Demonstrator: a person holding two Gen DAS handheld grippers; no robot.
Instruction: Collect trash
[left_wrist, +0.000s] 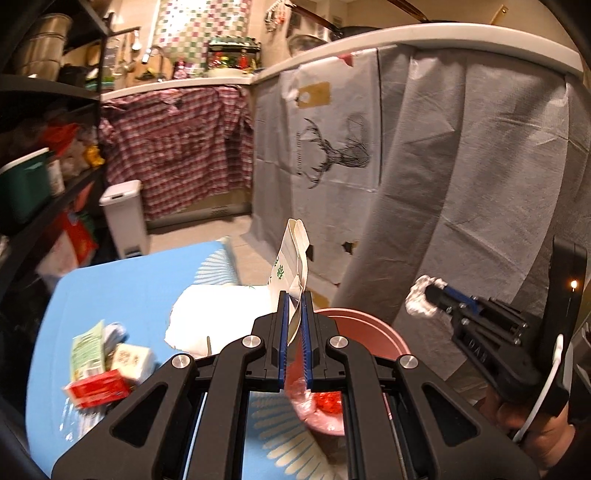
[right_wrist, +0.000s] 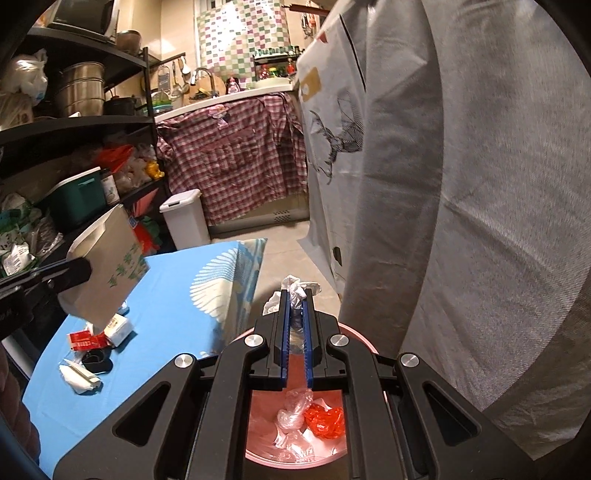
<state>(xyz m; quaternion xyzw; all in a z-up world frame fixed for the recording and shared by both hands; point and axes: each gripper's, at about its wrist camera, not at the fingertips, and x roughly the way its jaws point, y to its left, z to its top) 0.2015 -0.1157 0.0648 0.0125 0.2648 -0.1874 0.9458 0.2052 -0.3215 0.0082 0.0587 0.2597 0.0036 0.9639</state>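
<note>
The right hand-held gripper (right_wrist: 295, 306) hangs directly over the round pink plastic bin (right_wrist: 354, 330), its blue-padded jaws pinched on a crumpled wad of white tissue (right_wrist: 295, 290). Inside the bin lie clear plastic wrap (right_wrist: 293, 408) and a crinkled red wrapper (right_wrist: 325, 417), so the drop looks to be the step in hand. To do it well, the jaws should open only while the wad sits over the middle of the bin's mouth, well inside the rim; tissue is light and may cling to the ribbed pads, so a full opening and a slight shake would likely help it fall.

The left hand-held gripper (left_wrist: 294, 306) is clamped on the edge of a white paper bag with green print (left_wrist: 290, 258), held up above the blue cloth-covered counter (left_wrist: 122, 280), beside the bin. That bag is broad and floppy; it probably needs to go in after the tissue, lowered edge first so it does not catch on the rim.

More trash waits on the counter: a red-and-white carton (left_wrist: 98, 389), a white packet (left_wrist: 135, 360), a folded white paper scrap (right_wrist: 79, 376) and a black piece (right_wrist: 96, 362).
</note>
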